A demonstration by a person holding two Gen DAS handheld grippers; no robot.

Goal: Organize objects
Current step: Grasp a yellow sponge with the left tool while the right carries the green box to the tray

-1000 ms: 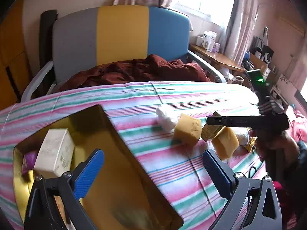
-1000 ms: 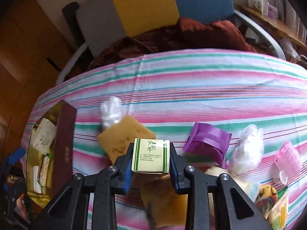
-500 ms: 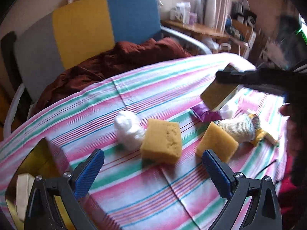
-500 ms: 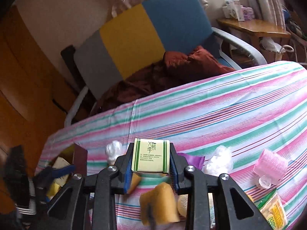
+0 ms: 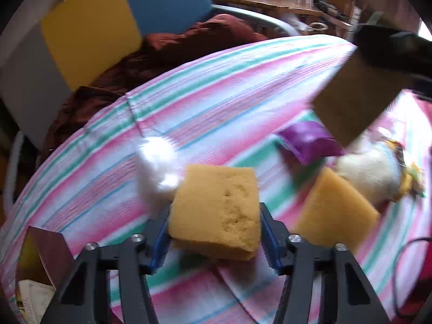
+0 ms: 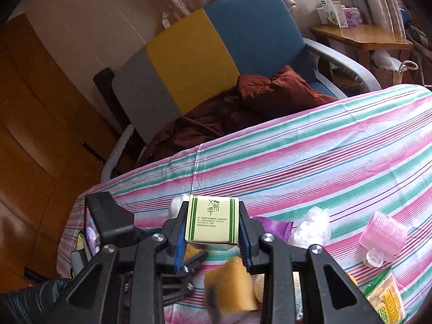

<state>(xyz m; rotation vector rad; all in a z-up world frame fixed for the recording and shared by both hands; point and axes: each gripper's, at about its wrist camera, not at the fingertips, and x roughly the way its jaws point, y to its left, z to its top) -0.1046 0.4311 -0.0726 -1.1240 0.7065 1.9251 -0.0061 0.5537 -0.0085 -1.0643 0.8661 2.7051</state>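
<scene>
Counted:
Sponges: two. One yellow sponge (image 5: 216,208) sat between left jaws; second sponge (image 5: 334,210) lay right of them.
White cotton wads: two. One wad (image 5: 156,170) just left-ahead of left jaws; other wad (image 6: 310,226) right of right jaws.
Green-striped box (image 6: 212,220): one, between right jaws.
Purple packet (image 5: 310,140): one, ahead-right of left jaws.
Pink hair roller (image 6: 383,233): one, far right of right jaws.

sponge (image 5: 216,210): porous foam, matt, pitted. tablecloth (image 5: 216,94): woven striped cloth, matt. small box (image 6: 212,220): printed card, slight sheen. purple packet (image 5: 310,140): glossy film. hair roller (image 6: 383,233): translucent pink plastic. gripper pads (image 5: 159,240): ribbed blue plastic on matt black frames with metal screws.
</scene>
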